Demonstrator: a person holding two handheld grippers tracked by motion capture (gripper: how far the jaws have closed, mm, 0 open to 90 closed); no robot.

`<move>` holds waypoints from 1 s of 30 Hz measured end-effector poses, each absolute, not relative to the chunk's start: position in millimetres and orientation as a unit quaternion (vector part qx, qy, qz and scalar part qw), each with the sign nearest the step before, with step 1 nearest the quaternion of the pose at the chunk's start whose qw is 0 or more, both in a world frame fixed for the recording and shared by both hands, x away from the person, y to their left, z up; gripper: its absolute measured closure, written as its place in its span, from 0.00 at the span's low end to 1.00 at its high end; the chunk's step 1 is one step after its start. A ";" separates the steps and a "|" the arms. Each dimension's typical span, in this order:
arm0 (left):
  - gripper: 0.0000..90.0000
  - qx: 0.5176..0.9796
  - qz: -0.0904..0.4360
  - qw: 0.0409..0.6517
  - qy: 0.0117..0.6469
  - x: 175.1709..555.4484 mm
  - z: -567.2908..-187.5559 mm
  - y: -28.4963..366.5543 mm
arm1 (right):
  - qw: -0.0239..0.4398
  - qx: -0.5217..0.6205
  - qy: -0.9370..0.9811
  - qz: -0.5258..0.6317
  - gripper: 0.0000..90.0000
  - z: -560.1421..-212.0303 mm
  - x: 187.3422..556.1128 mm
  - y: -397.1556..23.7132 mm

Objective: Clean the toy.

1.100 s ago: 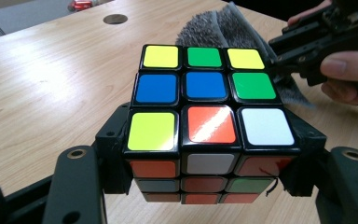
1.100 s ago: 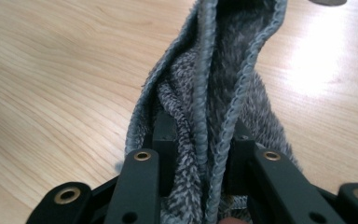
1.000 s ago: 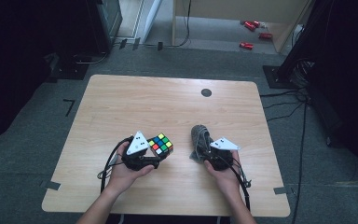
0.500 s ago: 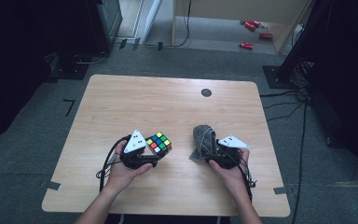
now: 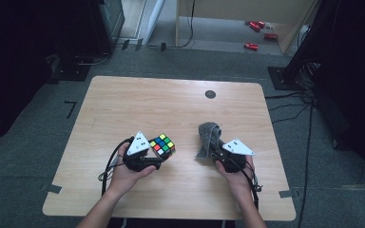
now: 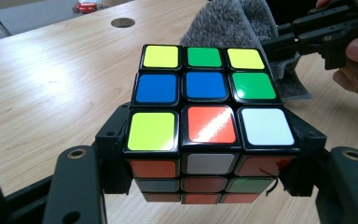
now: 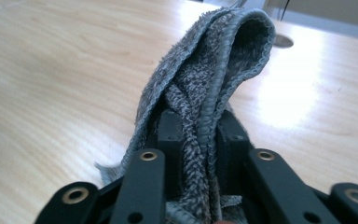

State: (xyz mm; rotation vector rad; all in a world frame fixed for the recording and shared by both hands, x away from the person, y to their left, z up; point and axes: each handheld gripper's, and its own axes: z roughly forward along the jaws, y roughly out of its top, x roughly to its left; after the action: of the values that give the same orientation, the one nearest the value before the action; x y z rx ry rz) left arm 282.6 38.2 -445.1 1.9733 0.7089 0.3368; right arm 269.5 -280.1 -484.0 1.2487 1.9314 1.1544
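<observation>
A scrambled Rubik's cube (image 5: 162,145) sits just above the wooden table (image 5: 171,104), left of centre. My left gripper (image 5: 160,152) is shut on it. In the left gripper view both black jaws press the cube (image 6: 205,107) from its two sides, the left gripper (image 6: 205,184) holding it low. A grey terry cloth (image 5: 207,137) stands folded and upright to the right. My right gripper (image 5: 215,154) has just been closing, and the cloth (image 7: 205,93) is pinched between its pads (image 7: 170,135), so the right gripper (image 7: 198,135) is shut on it.
A round dark cable hole (image 5: 210,94) lies in the far part of the tabletop. Red objects (image 5: 252,46) lie on the floor beyond the table, and dark equipment stands at both sides. In the left gripper view the other gripper (image 6: 317,32) holds the cloth (image 6: 233,23) behind the cube.
The right hand has shifted slightly rightward, and the cloth now stands a little taller in its jaws. The left hand and the cube have stayed put.
</observation>
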 end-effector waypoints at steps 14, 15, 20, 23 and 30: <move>0.39 0.809 0.140 0.489 0.296 284.2 -446.0 41.2 | 0.244 0.470 0.755 0.388 0.72 -509.7 280.0 -270.4; 0.39 0.809 0.140 0.489 0.296 284.2 -446.0 41.2 | 0.244 0.470 0.755 0.388 0.72 -509.7 280.0 -270.4; 0.39 0.808 0.141 0.488 0.300 284.6 -447.2 43.0 | 0.234 0.469 0.760 0.384 0.57 -509.1 281.0 -271.6; 0.39 0.808 0.140 0.485 0.303 285.3 -449.1 43.4 | 0.225 0.472 0.762 0.382 0.44 -508.8 281.3 -273.2; 0.39 0.808 0.140 0.483 0.308 288.1 -451.6 44.7 | 0.218 0.488 0.752 0.386 0.19 -502.9 283.6 -284.2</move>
State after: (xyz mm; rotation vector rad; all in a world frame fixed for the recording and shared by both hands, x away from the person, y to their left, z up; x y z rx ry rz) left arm 288.1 44.7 -451.6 1.9680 0.7513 0.3406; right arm 283.6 -284.2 -502.9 1.3508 2.0822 1.0696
